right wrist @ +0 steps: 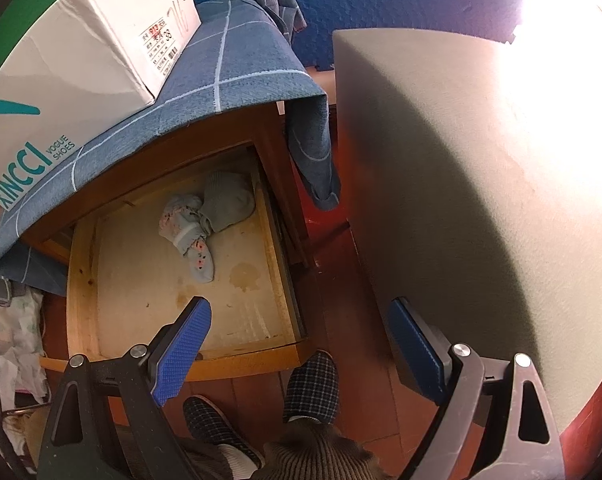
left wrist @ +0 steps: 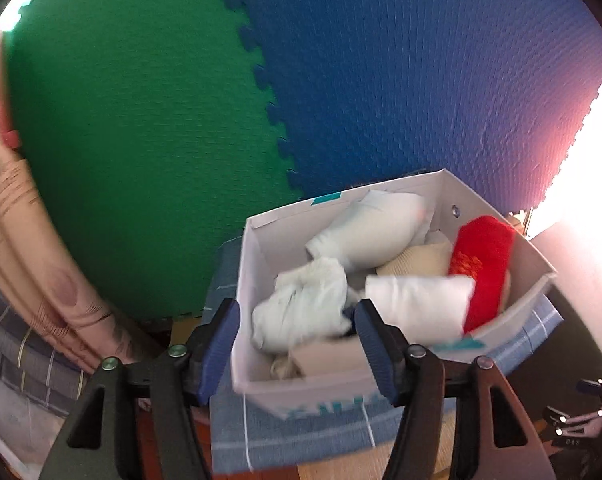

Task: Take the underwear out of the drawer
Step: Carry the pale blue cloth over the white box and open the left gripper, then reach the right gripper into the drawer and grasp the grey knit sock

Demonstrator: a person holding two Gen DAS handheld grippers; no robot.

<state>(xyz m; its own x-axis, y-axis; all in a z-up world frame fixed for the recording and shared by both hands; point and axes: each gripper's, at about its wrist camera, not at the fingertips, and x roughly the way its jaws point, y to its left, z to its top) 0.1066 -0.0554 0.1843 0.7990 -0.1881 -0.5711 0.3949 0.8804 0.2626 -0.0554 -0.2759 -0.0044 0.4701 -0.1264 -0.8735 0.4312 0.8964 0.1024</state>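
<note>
In the right wrist view the wooden drawer (right wrist: 85,280) is pulled open. Two pieces of underwear lie at its back: a pale blue floral one (right wrist: 187,228) and a grey-green one (right wrist: 227,202), touching each other. My right gripper (right wrist: 301,344) is open and empty, above the drawer's front edge. In the left wrist view my left gripper (left wrist: 297,344) is open and empty, just above a white shoebox (left wrist: 249,280) that holds rolled white, beige and red cloth items (left wrist: 381,236).
The shoebox (right wrist: 69,64) stands on a blue checked cloth (right wrist: 237,60) over the cabinet top. A large grey panel (right wrist: 461,200) stands right of the drawer. The person's slippered feet (right wrist: 311,384) are on the red floor in front. Green and blue foam mats (left wrist: 341,80) cover the wall.
</note>
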